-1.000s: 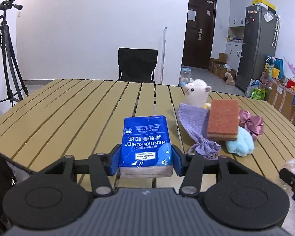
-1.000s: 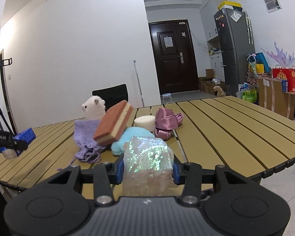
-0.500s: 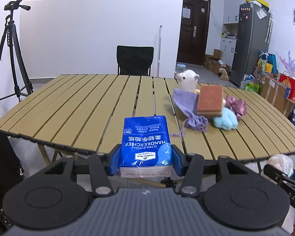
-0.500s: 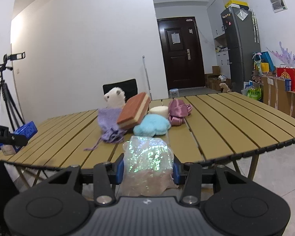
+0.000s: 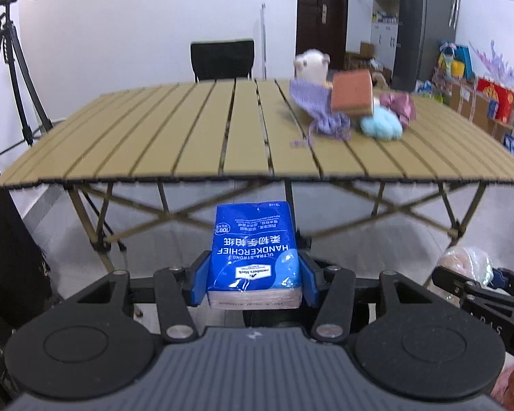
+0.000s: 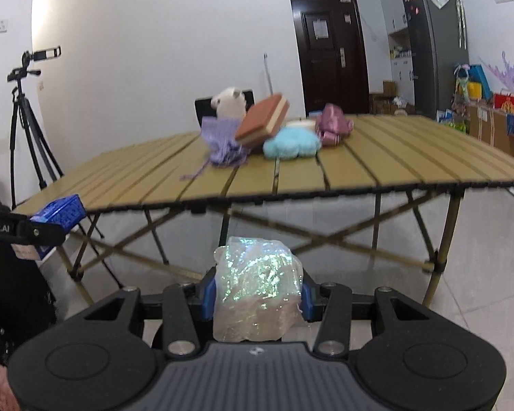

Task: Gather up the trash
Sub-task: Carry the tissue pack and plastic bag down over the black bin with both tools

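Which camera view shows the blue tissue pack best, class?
The left wrist view: the blue tissue pack sits centred and close between the left gripper pads, its print legible. The right wrist view shows it only small and blurred at the left edge.

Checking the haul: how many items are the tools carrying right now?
2: a blue tissue pack in the left tool, an iridescent plastic wad in the right tool.

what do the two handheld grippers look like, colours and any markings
Both the left gripper and the right gripper are black, with round discs, silver pivot screws, a ribbed grey base and blue finger pads. White lettering marks the left gripper's side.
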`<state>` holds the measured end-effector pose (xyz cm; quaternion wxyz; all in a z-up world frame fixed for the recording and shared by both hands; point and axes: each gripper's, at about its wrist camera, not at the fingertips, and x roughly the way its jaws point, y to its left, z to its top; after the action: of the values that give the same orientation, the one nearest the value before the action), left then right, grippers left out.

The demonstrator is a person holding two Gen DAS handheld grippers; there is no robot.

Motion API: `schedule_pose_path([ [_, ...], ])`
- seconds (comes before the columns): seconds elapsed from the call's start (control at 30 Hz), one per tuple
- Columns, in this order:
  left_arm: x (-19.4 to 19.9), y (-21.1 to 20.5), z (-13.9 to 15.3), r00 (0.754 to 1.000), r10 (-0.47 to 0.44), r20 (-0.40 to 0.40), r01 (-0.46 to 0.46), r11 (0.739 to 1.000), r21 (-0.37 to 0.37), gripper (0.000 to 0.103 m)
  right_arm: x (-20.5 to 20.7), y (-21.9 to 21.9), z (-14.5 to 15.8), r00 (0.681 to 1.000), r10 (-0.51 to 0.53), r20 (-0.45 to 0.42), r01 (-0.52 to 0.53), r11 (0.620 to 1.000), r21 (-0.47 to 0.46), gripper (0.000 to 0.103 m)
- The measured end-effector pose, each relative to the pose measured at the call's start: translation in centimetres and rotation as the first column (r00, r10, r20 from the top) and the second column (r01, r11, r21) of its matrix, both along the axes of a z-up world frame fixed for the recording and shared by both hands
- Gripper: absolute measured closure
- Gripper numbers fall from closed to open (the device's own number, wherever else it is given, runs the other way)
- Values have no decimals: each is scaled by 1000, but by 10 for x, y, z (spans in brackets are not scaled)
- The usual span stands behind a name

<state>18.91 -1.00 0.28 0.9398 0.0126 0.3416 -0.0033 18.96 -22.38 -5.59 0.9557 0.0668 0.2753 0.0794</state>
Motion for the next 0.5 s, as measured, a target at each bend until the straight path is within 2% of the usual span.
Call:
schedule_pose_path([
  [0.33,-12,2,-51,992,-2,-128,4,1000,19,50,-11,11,-35,991,1,-130,-6,999,-36,59],
  [0.5,-9,5,-75,979,9,-205,-5,1000,23,50,-8,14,-51,982,-1,-189,-9,999,-53,59],
])
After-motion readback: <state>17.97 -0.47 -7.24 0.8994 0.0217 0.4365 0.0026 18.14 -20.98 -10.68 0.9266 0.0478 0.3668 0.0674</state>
